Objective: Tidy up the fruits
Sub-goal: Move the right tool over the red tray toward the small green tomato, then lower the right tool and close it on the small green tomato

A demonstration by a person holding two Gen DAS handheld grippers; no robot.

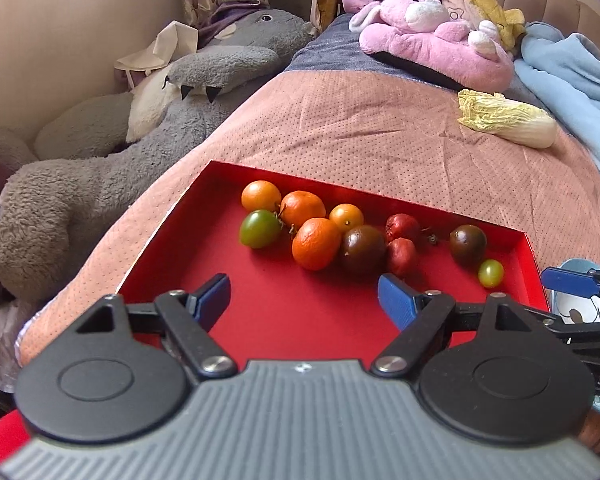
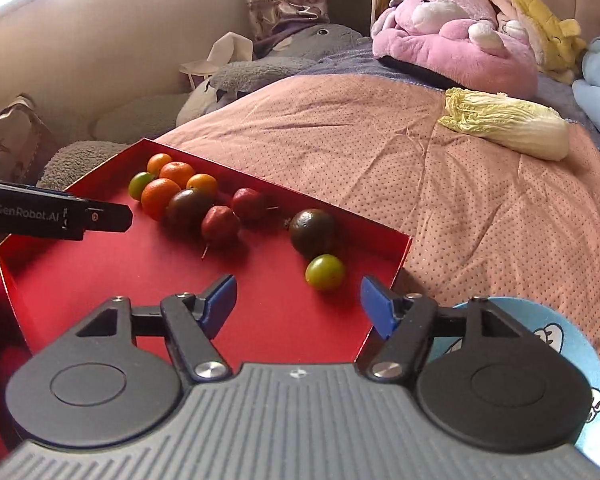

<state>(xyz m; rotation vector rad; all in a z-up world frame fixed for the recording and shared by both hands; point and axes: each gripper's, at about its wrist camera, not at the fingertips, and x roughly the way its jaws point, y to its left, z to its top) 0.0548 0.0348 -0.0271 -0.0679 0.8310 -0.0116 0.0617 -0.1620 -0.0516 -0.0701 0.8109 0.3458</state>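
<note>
Both grippers are held open and empty over the red tray (image 2: 400,252). The small green fruit (image 2: 325,272) sits just ahead of the right gripper (image 2: 298,304), slightly toward its right finger; it is round, so no axis matters. The left gripper (image 1: 304,298) is farther off.

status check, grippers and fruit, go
Left gripper open, empty. Right gripper open, empty, small green fruit just ahead. Fruit all loose in red tray. Nothing blocking.
</note>
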